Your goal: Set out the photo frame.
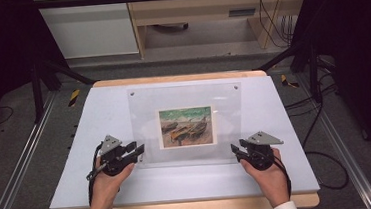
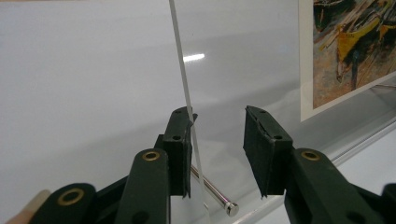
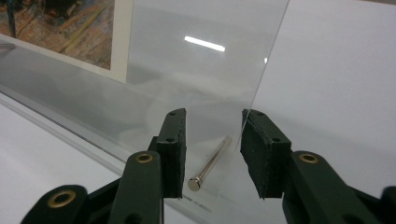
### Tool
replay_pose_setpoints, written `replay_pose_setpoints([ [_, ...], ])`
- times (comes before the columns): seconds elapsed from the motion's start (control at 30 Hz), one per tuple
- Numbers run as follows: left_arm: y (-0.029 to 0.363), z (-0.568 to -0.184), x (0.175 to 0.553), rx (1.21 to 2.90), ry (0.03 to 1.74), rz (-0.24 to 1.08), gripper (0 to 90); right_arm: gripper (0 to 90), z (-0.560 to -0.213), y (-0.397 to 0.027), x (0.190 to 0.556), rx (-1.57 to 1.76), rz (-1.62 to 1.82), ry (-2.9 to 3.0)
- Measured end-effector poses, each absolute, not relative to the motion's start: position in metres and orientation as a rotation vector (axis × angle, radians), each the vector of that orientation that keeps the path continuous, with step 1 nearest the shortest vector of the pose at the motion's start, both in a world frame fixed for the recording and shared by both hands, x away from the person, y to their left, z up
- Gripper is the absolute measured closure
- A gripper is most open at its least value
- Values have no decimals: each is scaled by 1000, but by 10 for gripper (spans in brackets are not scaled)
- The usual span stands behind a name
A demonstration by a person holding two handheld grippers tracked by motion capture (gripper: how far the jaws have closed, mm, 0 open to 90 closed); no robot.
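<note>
High view: the clear acrylic frame (image 1: pixel 186 124) is flanked at its near corners by the left gripper (image 1: pixel 136 152) and right gripper (image 1: pixel 237 151). Both are open astride its edges; nothing is clamped, and lifting remains.

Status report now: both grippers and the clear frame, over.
Left gripper open at clear frame near-left corner. Right gripper open at near-right corner. Metal pins between jaws. Nothing in the way.
</note>
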State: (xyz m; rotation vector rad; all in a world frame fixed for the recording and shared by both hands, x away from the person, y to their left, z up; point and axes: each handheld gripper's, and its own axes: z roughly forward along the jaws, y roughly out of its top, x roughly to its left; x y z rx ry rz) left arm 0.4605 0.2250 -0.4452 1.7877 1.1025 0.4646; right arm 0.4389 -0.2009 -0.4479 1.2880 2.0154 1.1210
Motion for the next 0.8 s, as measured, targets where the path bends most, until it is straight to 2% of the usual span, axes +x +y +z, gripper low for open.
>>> replay_pose_setpoints([
  [0.8, 223, -447, 453, 1786, 1116, 479, 637, 643, -450, -199, 431, 1304, 1103, 2005],
])
